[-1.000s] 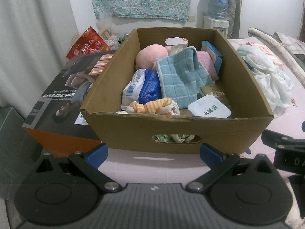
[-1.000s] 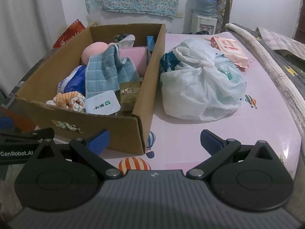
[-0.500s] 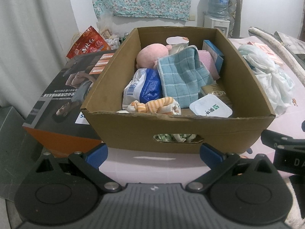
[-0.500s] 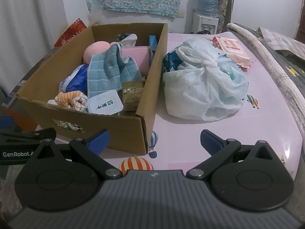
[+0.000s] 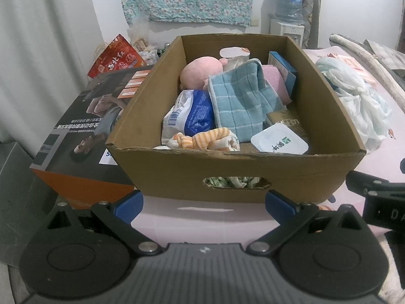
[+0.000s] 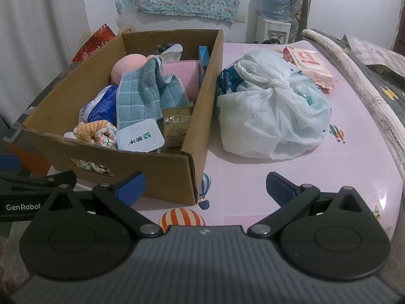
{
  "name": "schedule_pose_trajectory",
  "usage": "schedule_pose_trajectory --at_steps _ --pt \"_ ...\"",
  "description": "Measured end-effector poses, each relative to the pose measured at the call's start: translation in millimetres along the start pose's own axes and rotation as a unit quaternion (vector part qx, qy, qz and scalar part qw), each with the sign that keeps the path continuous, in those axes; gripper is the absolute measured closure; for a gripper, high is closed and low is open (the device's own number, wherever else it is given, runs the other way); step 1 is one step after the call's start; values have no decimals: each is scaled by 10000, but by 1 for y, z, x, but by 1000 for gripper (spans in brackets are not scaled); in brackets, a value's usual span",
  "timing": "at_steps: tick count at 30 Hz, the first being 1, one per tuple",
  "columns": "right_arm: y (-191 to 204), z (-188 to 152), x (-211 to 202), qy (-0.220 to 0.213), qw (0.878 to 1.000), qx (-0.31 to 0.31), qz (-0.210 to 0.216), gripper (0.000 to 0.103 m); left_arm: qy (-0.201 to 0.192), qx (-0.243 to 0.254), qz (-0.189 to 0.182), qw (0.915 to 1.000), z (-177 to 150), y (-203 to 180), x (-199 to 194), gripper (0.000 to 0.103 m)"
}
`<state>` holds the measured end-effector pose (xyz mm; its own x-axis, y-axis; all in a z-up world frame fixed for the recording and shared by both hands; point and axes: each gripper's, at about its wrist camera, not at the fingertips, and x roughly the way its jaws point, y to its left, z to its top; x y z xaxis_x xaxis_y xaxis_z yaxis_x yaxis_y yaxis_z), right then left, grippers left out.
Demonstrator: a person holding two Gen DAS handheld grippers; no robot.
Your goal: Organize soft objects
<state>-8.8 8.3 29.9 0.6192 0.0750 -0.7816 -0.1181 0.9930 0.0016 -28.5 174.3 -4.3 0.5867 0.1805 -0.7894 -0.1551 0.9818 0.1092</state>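
A brown cardboard box (image 5: 177, 167) (image 6: 157, 167) stands on the pink table. In it lie a blue checked towel (image 5: 240, 103) (image 6: 141, 96), a pink plush toy (image 5: 197, 73) (image 6: 126, 65), a pink cloth (image 6: 182, 76), an orange striped cloth (image 5: 205, 136) (image 6: 93, 129), a blue-white packet (image 5: 192, 114) and a white tub (image 5: 278, 141) (image 6: 140, 138). My left gripper (image 5: 203, 206) is open and empty before the box's front wall. My right gripper (image 6: 205, 187) is open and empty at the box's front right corner.
A tied white plastic bag (image 6: 273, 116) (image 5: 359, 101) lies right of the box. A wet-wipes pack (image 6: 308, 65) lies behind it. A dark printed carton (image 5: 83, 131) stands left of the box. The pink table's (image 6: 316, 177) edge curves at the right.
Both grippers have moved slightly closer to the box. Nothing was taken or let go.
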Motion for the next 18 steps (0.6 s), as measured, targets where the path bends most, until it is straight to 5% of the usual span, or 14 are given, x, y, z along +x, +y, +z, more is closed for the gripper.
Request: schedule_pose_trajectory --at_steps 18 --pt "1 1 0 -7 10000 -20 9 1 -3 5 9 10000 1 1 0 0"
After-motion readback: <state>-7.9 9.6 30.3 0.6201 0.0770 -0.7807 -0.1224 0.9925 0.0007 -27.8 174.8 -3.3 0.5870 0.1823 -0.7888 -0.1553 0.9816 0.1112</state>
